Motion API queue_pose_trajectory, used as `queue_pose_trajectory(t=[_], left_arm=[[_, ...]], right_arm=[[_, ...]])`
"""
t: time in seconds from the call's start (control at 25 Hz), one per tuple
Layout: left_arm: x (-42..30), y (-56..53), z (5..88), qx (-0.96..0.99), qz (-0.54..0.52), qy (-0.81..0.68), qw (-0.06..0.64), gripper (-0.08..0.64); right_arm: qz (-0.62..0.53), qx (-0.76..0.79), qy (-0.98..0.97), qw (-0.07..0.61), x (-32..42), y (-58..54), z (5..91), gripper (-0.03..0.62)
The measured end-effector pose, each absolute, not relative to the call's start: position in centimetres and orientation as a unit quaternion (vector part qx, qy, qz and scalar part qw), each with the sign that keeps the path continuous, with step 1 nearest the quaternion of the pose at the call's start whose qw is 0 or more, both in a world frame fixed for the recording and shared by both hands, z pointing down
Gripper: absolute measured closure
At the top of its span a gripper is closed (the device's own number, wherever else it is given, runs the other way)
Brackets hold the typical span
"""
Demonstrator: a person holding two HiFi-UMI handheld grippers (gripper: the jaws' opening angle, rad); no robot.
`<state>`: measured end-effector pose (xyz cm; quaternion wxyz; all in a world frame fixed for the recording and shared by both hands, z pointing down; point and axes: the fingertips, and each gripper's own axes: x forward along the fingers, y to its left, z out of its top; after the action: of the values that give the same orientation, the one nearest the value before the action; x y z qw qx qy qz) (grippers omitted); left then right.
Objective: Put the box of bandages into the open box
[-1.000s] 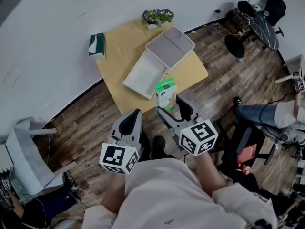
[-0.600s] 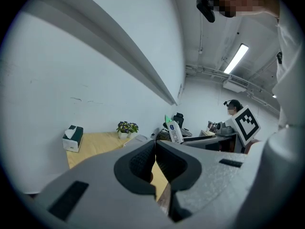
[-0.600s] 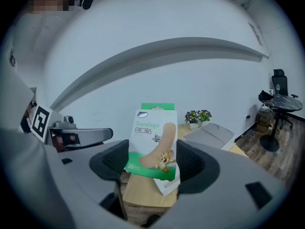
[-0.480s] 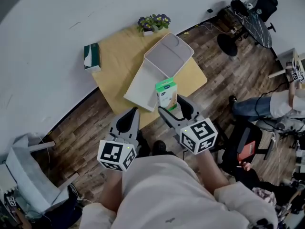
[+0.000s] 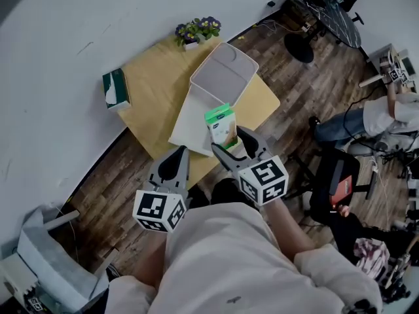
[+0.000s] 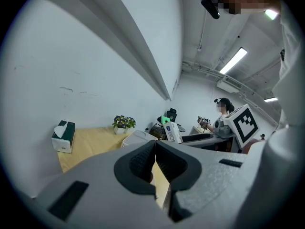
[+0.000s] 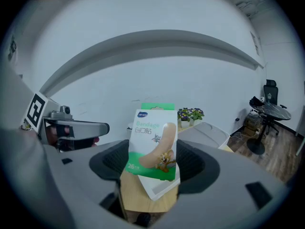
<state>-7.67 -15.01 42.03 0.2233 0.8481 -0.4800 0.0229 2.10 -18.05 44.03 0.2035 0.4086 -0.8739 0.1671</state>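
Observation:
My right gripper is shut on the box of bandages, a white and green carton held upright between its jaws. It hangs over the near edge of the yellow table, just in front of the open grey box and its lid. The open box shows behind the carton in the right gripper view. My left gripper is shut and empty, to the left over the wooden floor. Its closed jaws fill the left gripper view.
A green tissue box sits at the table's left corner and a small flower pot at its far edge by the white wall. Chairs, a round side table and a seated person stand to the right on the wooden floor.
My right gripper has carried the bandage box slightly forward and left, closer to the grey lid. The head view has shifted, so the table sits further left in frame. The left gripper has barely moved.

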Motion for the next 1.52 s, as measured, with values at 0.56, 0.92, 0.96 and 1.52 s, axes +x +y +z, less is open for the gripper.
queue_pose_trajectory(t=[0.56,0.92,0.96,1.52], left_arm=[[-8.1,-16.7,43.5,0.836,0.024,-0.488,0.249,0.554],[-8.5,-16.9,44.8,0.827,0.023,-0.495,0.265,0.554],[-8.5,-16.9,44.9,0.827,0.023,-0.495,0.267,0.554],[-9.3,-16.7,45.5,0.821,0.036,-0.504,0.266,0.554]], right_arm=[[0.218,0.396,-0.849,0.274,0.0,-20.2,52.6,0.273],[0.216,0.386,-0.833,0.332,-1.5,-22.1,58.7,0.273],[0.216,0.386,-0.83,0.34,-1.5,-22.2,59.3,0.273],[0.221,0.372,-0.807,0.401,-1.8,-22.9,64.3,0.273]])
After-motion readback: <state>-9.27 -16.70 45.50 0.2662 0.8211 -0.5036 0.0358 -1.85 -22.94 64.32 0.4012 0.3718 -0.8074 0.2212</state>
